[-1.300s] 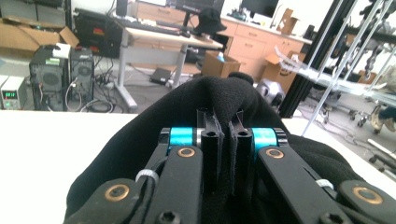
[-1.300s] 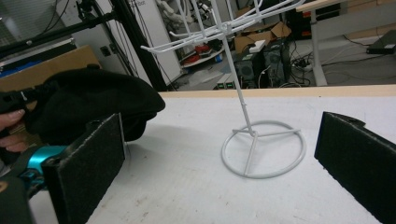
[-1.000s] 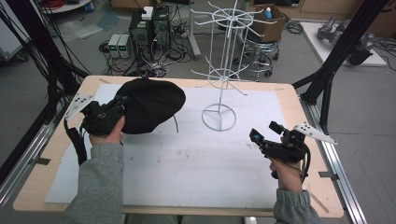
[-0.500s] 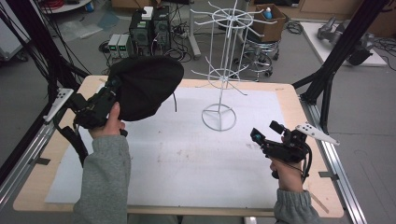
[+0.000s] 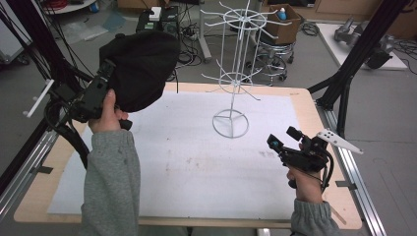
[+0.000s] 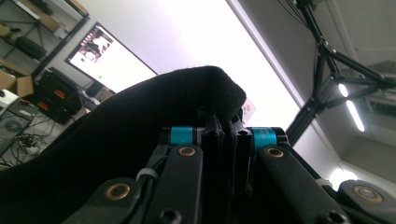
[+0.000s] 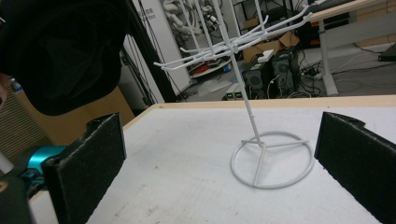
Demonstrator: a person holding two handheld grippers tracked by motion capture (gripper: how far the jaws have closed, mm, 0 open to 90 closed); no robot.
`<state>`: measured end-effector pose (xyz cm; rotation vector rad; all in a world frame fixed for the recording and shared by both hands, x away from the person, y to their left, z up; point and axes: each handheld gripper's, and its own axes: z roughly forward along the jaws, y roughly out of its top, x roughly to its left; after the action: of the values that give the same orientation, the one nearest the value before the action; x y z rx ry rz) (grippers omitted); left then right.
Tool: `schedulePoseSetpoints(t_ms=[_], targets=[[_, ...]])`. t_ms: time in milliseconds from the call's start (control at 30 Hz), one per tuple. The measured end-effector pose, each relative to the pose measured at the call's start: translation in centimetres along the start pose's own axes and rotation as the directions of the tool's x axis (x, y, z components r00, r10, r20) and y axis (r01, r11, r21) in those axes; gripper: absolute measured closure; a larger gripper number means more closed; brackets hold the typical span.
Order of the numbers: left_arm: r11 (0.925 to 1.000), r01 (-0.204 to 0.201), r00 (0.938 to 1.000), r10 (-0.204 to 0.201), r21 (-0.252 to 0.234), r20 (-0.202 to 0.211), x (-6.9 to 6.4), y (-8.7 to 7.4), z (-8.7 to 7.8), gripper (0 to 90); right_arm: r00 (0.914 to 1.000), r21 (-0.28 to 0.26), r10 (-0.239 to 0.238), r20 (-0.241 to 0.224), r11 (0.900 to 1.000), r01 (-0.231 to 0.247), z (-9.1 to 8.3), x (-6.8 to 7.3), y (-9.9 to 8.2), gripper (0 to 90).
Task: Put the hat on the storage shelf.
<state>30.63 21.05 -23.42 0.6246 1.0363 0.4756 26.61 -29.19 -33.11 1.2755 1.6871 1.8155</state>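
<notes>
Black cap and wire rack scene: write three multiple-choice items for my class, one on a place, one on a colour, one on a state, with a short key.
1. Where is the black cap?
A. Lying flat on the white mat
B. Held up in the air by the left tool
C. Hanging on the rack

2. What colour is the wire rack?
A. White
B. Red
C. Black

3. How do the right tool's jaws stand?
A. Shut on the cap
B. Shut on the rack
C. Open, holding nothing

Key: 1 B, the left tool pinches the cap's cloth, and the high view shows it lifted off the white mat. 2 A, its base ring and hooks are white. 3 C, the right tool shows a wide gap between its pads, with the rack's base seen beyond.
</notes>
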Motion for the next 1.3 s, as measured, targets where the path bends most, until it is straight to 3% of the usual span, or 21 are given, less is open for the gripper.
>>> schedulePoseSetpoints(t_ms=[67, 300, 433, 533, 800, 1300], targets=[[0.9999, 0.014, 0.9998, -0.014, -0.003, 0.015, -0.4, 0.5, 0.4, 86.6, 1.0, -0.002, -0.005, 0.002, 1.0, 0.005, -0.1, 0.0, 0.1, 1.0], [0.9998, -0.018, 0.9991, 0.018, -0.013, 0.039, -2.9, 1.4, 2.0, 86.6, 0.9999, -0.011, -0.003, -0.01, 0.9999, 0.003, -0.1, -0.1, 0.2, 2.5], [0.9993, -0.03, 0.9965, 0.031, -0.022, 0.077, -4.7, 1.7, 3.0, 86.7, 0.9999, -0.007, 0.0, -0.011, 1.0, 0.0, -0.1, 0.0, 0.1, 2.5], [0.9995, -0.01, 0.994, 0.013, -0.031, 0.108, -6.0, 2.0, 3.8, 86.7, 0.9999, -0.002, -0.004, -0.013, 1.0, 0.004, 0.0, -0.1, 0.1, 2.5], [0.9989, -0.029, 0.9893, 0.034, -0.037, 0.142, -8.9, 1.7, 5.8, 86.7, 0.9994, -0.015, 0.018, -0.029, 0.9997, -0.019, -0.3, -0.3, 0.2, 2.5], [0.9974, -0.069, 0.99, 0.071, -0.019, 0.122, -9.9, -1.4, 7.3, 86.5, 0.9984, -0.04, 0.032, -0.047, 0.9986, -0.034, -0.7, -0.7, 0.5, 2.5]])
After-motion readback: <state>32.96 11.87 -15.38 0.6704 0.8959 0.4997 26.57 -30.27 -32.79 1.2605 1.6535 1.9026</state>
